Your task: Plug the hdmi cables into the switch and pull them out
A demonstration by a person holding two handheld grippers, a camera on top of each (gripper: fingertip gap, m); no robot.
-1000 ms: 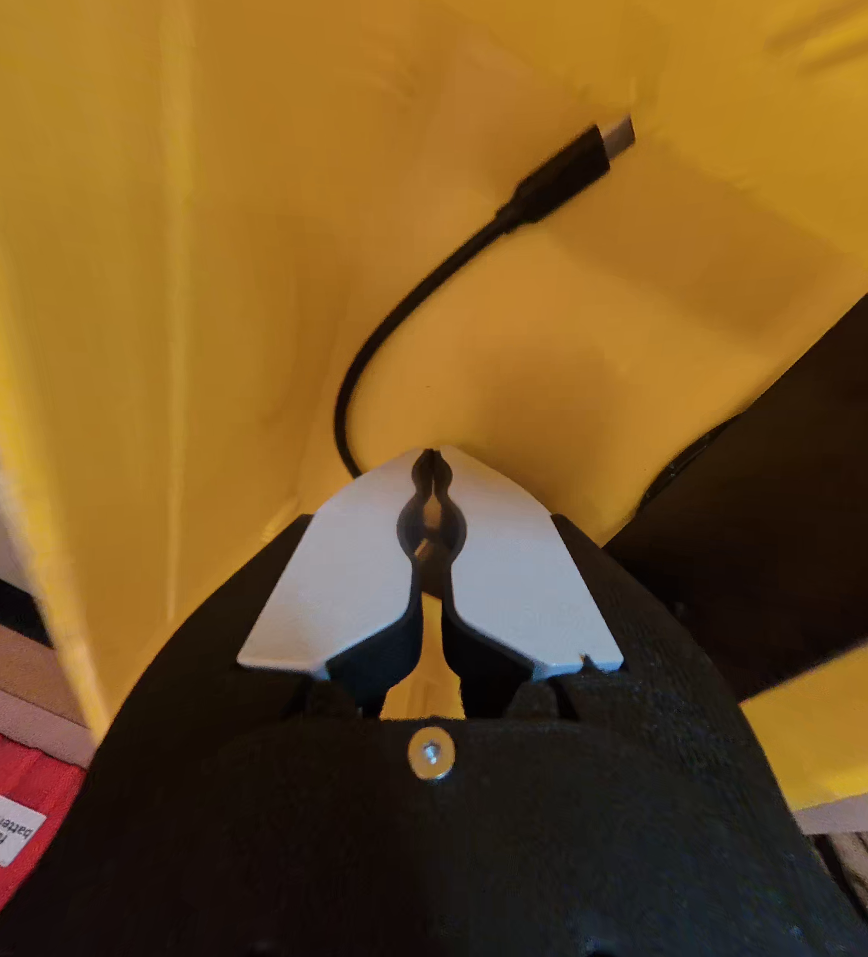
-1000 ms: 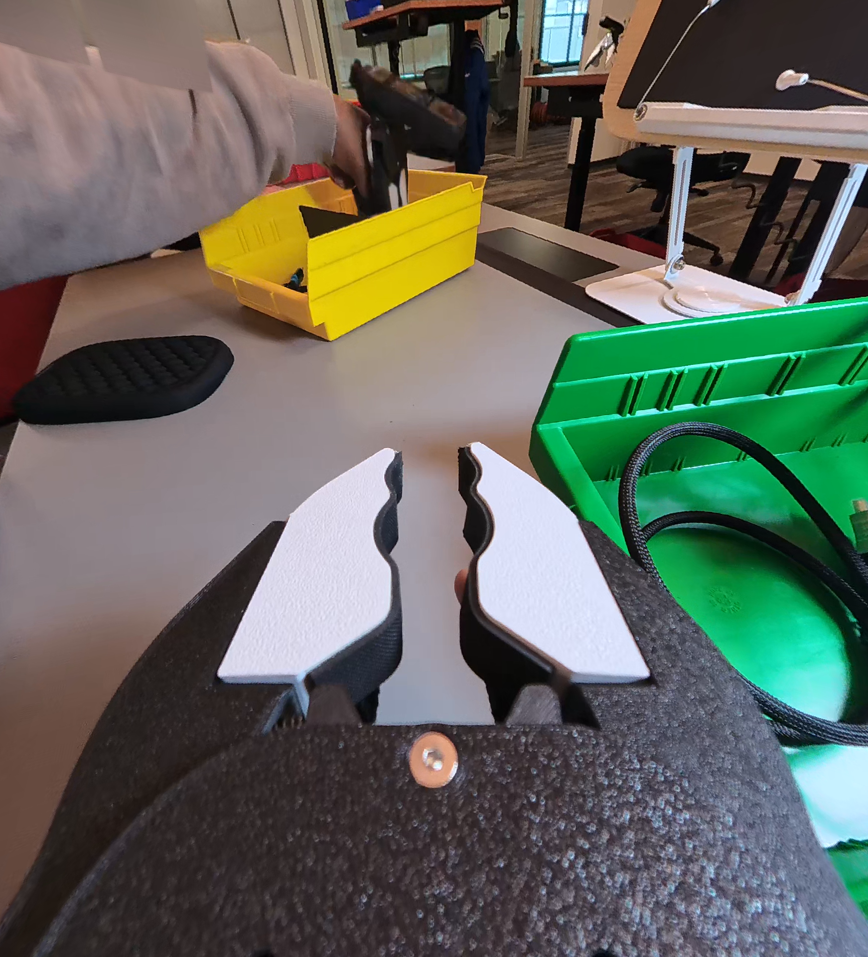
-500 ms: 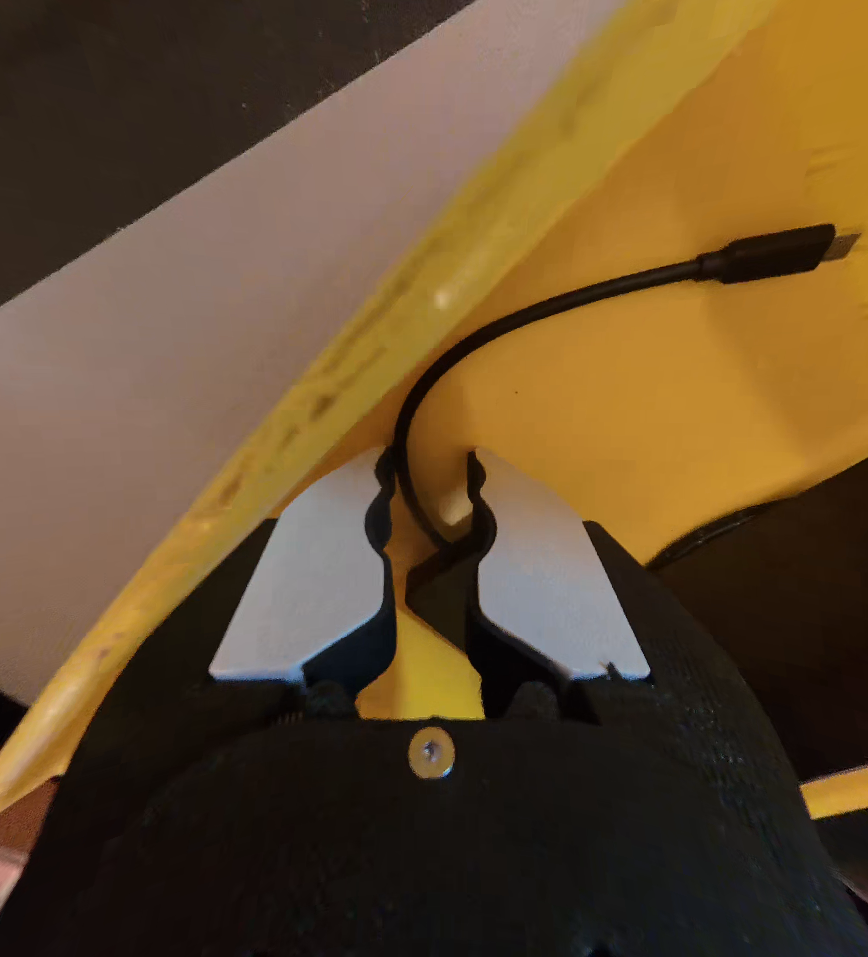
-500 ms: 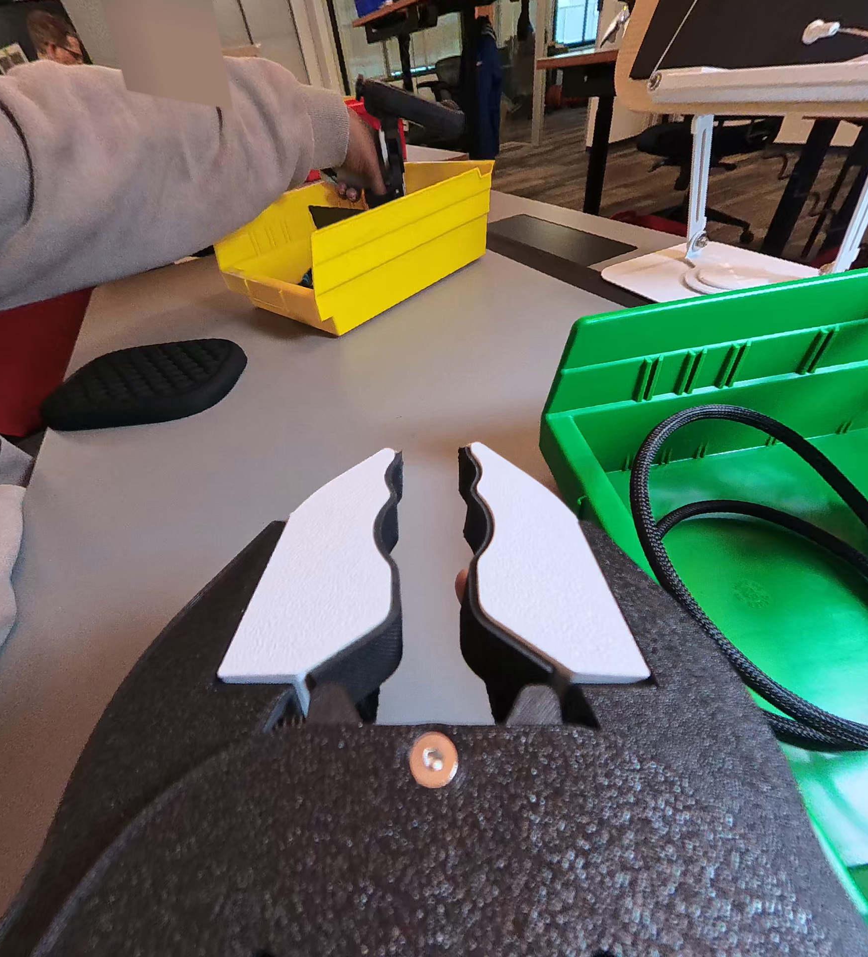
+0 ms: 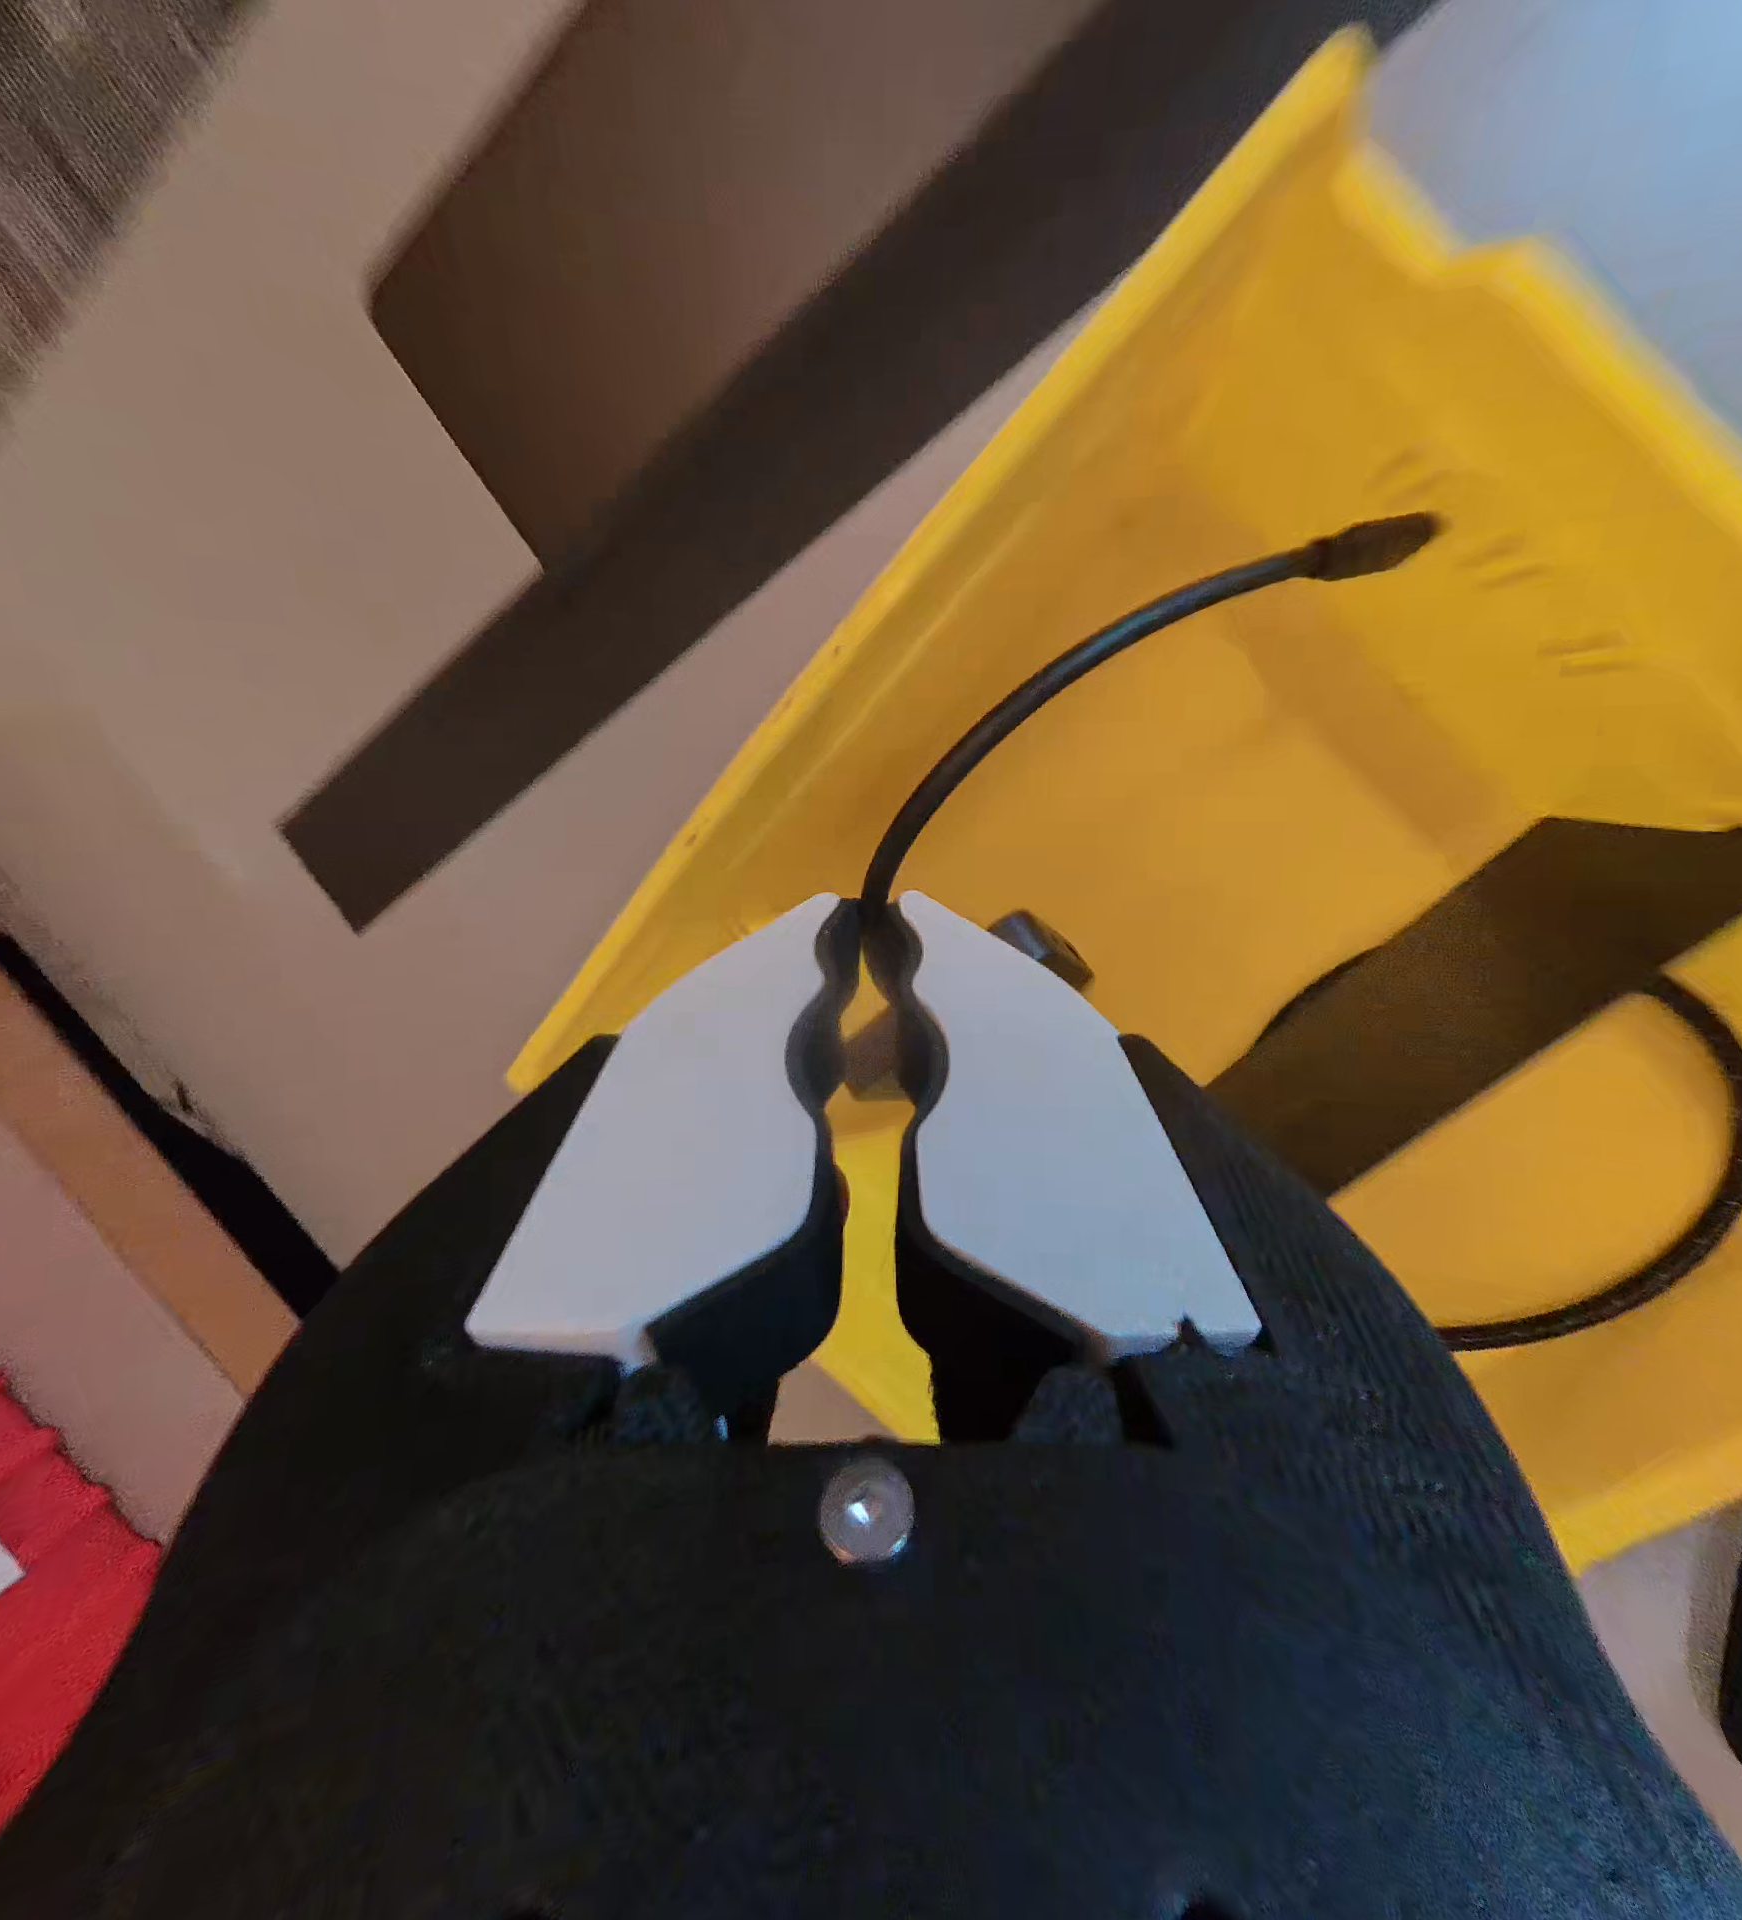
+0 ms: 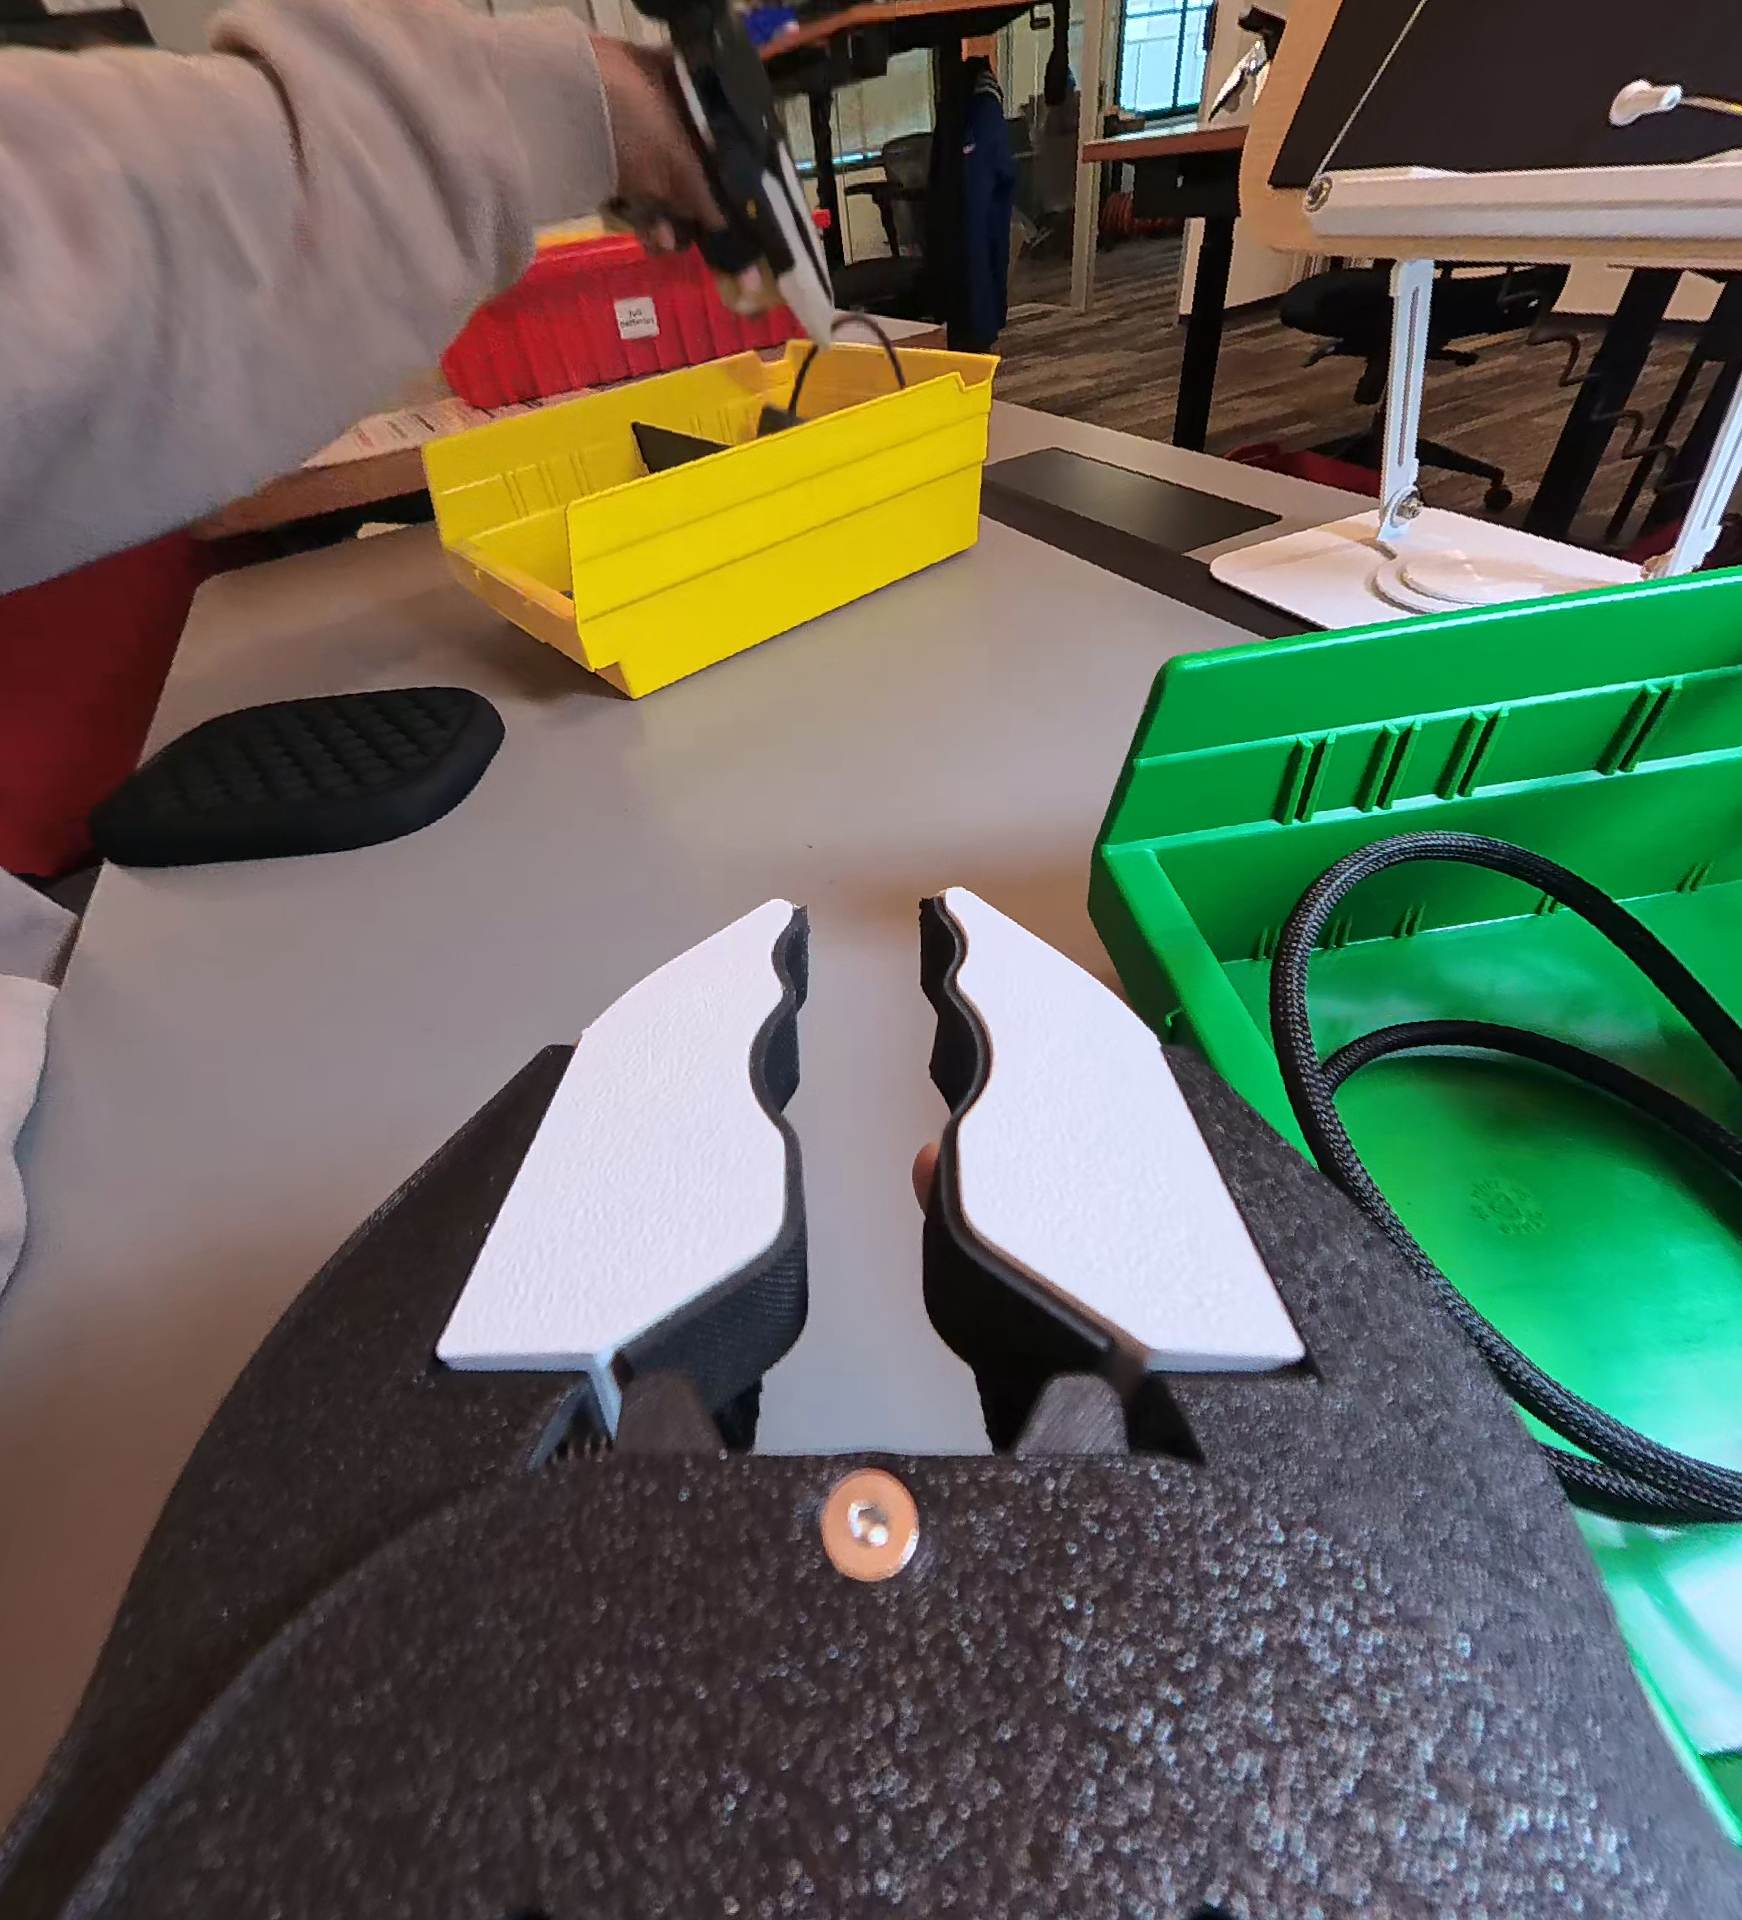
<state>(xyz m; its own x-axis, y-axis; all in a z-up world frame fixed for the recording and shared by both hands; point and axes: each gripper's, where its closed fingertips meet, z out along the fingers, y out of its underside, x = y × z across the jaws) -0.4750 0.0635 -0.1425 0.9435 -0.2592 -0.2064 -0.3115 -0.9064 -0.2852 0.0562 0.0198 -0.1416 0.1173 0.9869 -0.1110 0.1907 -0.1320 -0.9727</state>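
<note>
My left gripper [image 5: 867,914] is shut on a thin black cable [image 5: 1033,696] that curves up to a small plug [image 5: 1376,545], held above the yellow bin [image 5: 1262,468]. In the right wrist view the left gripper [image 6: 810,312] holds this cable over the bin [image 6: 742,540], with a small black body [image 6: 779,416] hanging from it. My right gripper [image 6: 862,914] is open and empty over the grey table, just left of a green bin [image 6: 1469,727]. A braided black HDMI cable [image 6: 1366,1091] lies coiled in the green bin.
A black divider [image 5: 1469,987] and another black cable [image 5: 1719,1143] are in the yellow bin. A black textured pad [image 6: 295,769] lies at the left. A red bin [image 6: 618,322] stands behind the yellow one. A white stand [image 6: 1418,561] is at the back right. A person's grey sleeve [image 6: 223,260] crosses the top left. Tip to tip, the grippers are about 55 centimetres apart.
My left gripper opened around the thin cable, then shut on it and rose out of the yellow bin. My right gripper has stayed open and nearly still.
</note>
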